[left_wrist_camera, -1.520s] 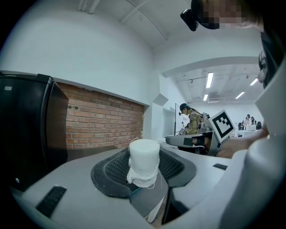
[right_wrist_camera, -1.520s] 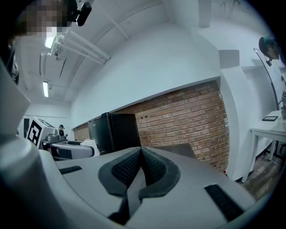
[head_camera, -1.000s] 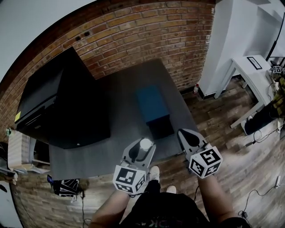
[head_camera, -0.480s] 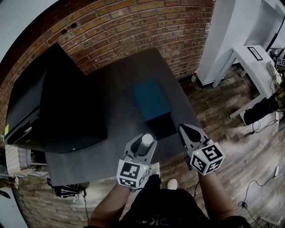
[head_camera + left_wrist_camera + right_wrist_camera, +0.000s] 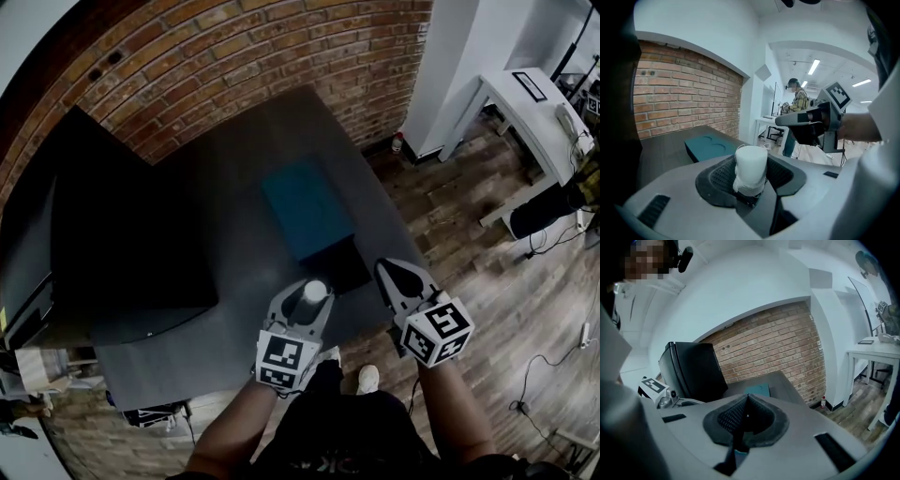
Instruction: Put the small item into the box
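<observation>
A small white cylinder (image 5: 315, 291) (image 5: 751, 168) stands upright between the pads of my left gripper (image 5: 302, 298) (image 5: 751, 182), which is shut on it just over the near edge of the dark grey table (image 5: 234, 178). The teal box (image 5: 305, 208) (image 5: 708, 146) (image 5: 757, 389) lies on the table just beyond, with a black open part (image 5: 339, 267) at its near end. My right gripper (image 5: 394, 274) (image 5: 743, 420) hovers to the right of that black part with its jaws shut and nothing in them.
A big black screen (image 5: 122, 244) (image 5: 693, 371) fills the table's left side. A brick wall (image 5: 234, 56) backs the table. To the right are a white side table (image 5: 525, 112), wood floor with cables, and a small bottle (image 5: 398, 142). A person (image 5: 797, 101) stands far off.
Both grippers have sunk and come closer to the table edge and the teal box. The white cylinder stays in the left gripper; the right stays shut.
</observation>
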Action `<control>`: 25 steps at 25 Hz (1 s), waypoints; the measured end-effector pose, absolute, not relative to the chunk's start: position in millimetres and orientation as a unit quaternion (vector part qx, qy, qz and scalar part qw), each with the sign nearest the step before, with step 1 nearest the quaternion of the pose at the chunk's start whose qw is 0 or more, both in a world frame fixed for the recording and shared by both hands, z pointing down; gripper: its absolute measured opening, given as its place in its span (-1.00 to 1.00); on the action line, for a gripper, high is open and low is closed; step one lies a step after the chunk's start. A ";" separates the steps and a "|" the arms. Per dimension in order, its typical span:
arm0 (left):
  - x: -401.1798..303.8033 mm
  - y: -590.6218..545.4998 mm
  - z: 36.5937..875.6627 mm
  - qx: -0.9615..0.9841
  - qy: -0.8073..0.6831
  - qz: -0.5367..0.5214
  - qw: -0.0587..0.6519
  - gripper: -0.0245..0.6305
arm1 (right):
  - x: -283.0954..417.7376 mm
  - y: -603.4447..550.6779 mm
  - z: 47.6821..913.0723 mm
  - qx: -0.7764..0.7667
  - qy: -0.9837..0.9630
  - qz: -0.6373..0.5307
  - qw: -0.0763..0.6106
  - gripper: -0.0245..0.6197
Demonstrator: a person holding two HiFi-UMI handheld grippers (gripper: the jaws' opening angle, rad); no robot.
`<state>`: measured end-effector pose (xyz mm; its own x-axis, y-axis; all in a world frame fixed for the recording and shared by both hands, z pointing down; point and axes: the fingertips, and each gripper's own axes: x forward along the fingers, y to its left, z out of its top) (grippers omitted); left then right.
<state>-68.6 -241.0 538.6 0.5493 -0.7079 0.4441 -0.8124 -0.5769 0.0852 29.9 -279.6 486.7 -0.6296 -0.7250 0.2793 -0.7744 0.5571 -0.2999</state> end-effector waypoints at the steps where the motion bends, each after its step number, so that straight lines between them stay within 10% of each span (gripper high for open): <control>1: -66.9 -243.6 542.8 0.870 -0.432 0.190 0.142 -0.30 | 30.4 -281.5 489.1 0.428 -0.878 0.202 0.063 -0.87; 25: -40.3 -279.4 644.7 0.854 -0.334 0.375 0.141 -0.30 | 29.1 -308.2 542.4 0.449 -0.851 0.261 0.075 -0.87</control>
